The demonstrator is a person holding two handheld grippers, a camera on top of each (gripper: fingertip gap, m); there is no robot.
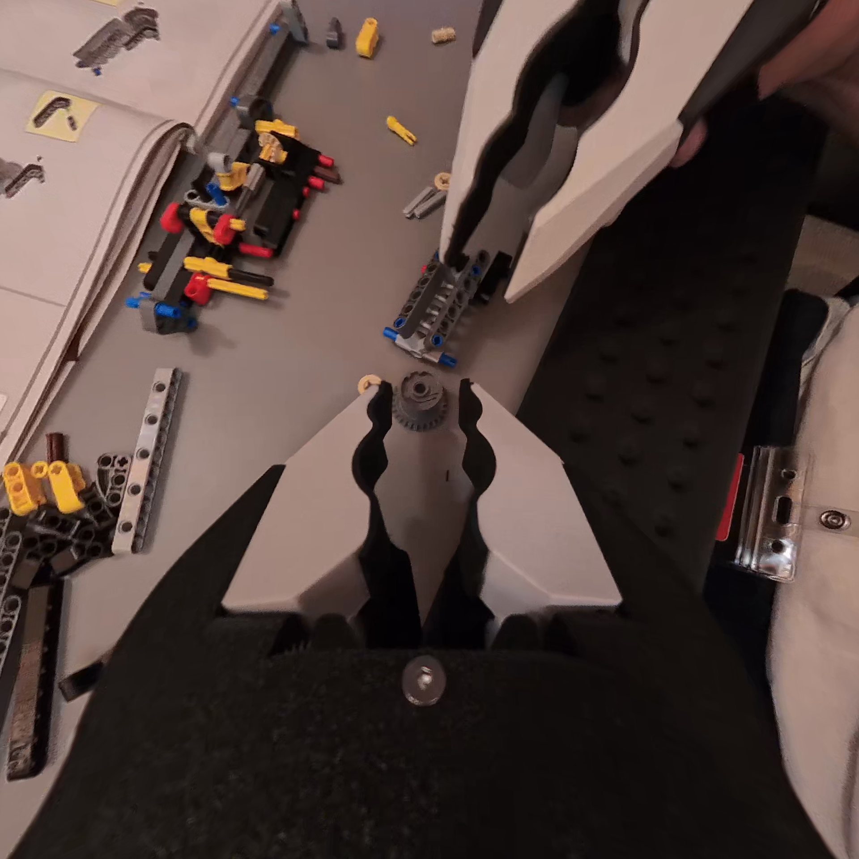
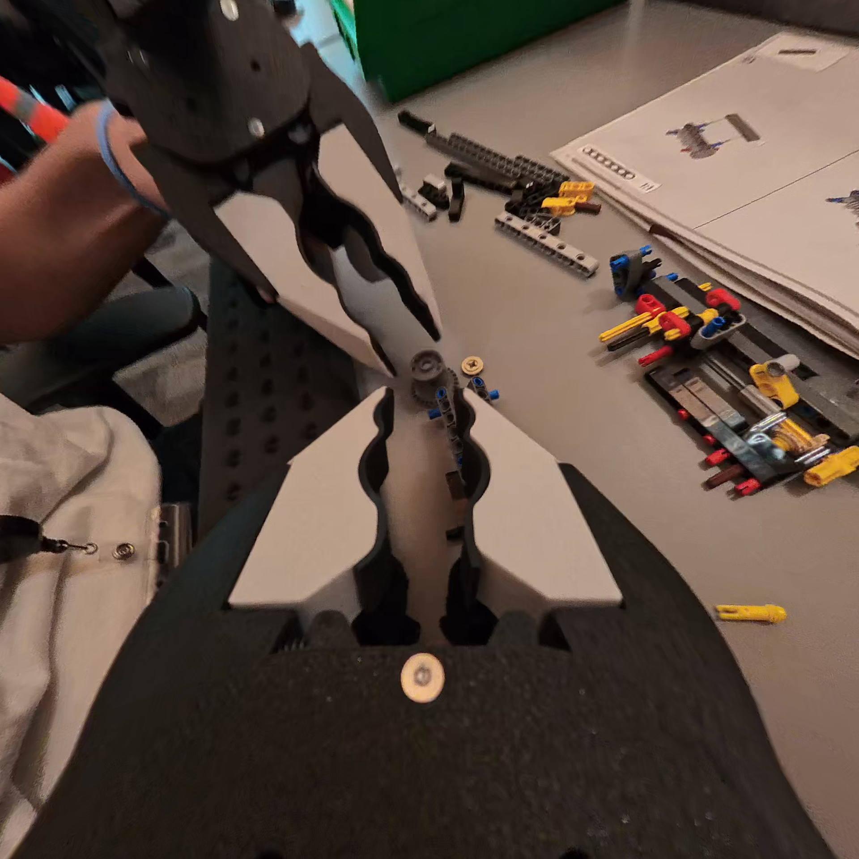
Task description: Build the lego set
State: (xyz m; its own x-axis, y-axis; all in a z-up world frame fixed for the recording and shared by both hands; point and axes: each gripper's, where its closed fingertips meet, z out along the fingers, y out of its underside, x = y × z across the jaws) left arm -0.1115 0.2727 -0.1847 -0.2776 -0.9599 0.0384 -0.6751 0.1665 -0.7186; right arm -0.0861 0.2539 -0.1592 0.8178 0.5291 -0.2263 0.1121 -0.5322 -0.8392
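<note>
No writing can be read; the instruction booklet (image 2: 753,153) shows only blurred diagrams.

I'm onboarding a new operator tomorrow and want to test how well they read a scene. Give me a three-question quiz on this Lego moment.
1. True or false: the left gripper is shut on the dark grey gear.
2. Where is the small tan round piece? A) on top of the gear; B) on the table beside the gear; C) gripped by the left gripper.
3. What colour are the pins sticking out of the grey frame at the right gripper?

Key:
1. False. It is open, with the gear between its fingertips.
2. B.
3. Blue.
</note>
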